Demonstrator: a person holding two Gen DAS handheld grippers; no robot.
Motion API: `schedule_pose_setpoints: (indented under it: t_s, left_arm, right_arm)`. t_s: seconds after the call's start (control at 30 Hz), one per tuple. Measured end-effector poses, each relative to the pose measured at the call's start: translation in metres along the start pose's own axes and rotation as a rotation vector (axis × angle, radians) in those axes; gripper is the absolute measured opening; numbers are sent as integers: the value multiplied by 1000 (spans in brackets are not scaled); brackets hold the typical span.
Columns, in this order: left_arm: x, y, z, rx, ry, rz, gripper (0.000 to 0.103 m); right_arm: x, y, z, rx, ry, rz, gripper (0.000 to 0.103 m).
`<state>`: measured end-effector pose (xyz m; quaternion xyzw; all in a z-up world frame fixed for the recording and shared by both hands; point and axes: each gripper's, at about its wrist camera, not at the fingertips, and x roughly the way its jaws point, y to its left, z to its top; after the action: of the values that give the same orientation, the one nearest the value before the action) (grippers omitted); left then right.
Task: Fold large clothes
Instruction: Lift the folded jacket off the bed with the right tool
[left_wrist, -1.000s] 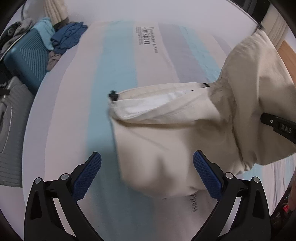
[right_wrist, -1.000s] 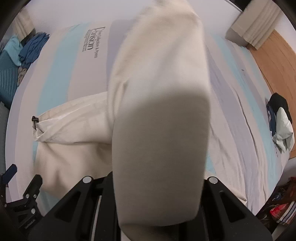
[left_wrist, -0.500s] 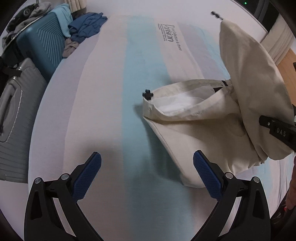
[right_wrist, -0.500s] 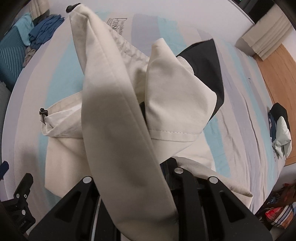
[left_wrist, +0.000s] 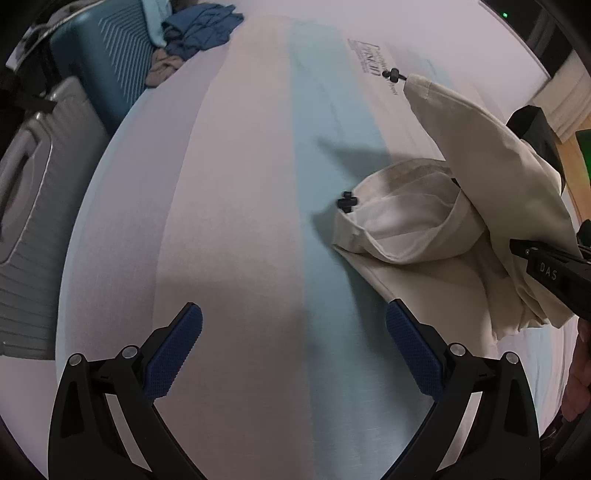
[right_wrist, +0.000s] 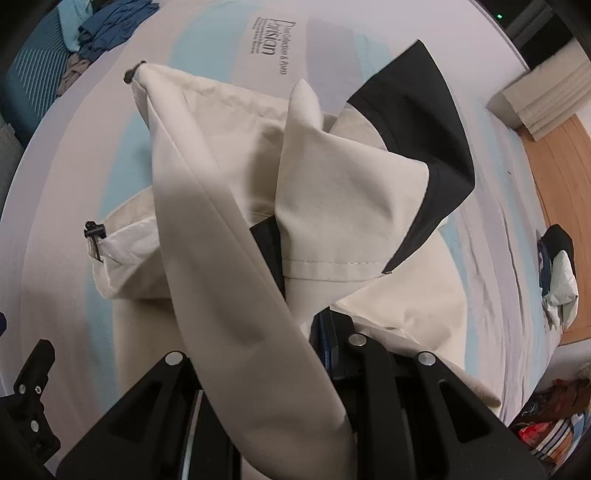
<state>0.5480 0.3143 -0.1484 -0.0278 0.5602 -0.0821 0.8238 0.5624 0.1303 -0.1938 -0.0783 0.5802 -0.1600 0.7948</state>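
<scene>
The cream cloth jacket with black panels (right_wrist: 229, 236) lies partly bunched on the striped pale-blue and white bed sheet (left_wrist: 229, 206), one long fold rising from the right tongs (right_wrist: 273, 354) toward its far black toggle (right_wrist: 130, 75). The right tongs are clamped on that fold. The left tongs (left_wrist: 295, 350) stand apart, empty, over bare sheet. A teal ribbed suitcase (left_wrist: 107, 62) carries heaped blue clothes (left_wrist: 199, 26).

Quick count: one cream garment (right_wrist: 229, 258) on one striped bed (left_wrist: 236, 206), with two black cord stoppers (left_wrist: 347, 201) showing on it. Two suitcases off the left edge, one teal (left_wrist: 107, 70), one grey (left_wrist: 26, 206). Two clothes piles: a blue one (left_wrist: 199, 29) and a dark one (right_wrist: 557, 262). Two grippers, left (left_wrist: 293, 350) and right (right_wrist: 258, 354).
</scene>
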Motion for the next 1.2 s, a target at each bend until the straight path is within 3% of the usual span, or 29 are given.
schedule_pose_setpoints:
  t_s: [0.37,0.73,1.03,1.2]
  left_arm:
    - [-11,37,-9,-22,-23,23,97]
    - [3,72,-29,-78,14,39,97]
    - [6,87,-35,-62,34,98,97]
    - [2,86,-38,-69,50,103,97]
  right_arm:
    - [10,64,-15,-145,12,12,17]
    - [41,100,-31,-239,35,-10,19]
    - [59,97,-22,-255,60,25,21]
    - [54,75,-17,-275,60,59,23]
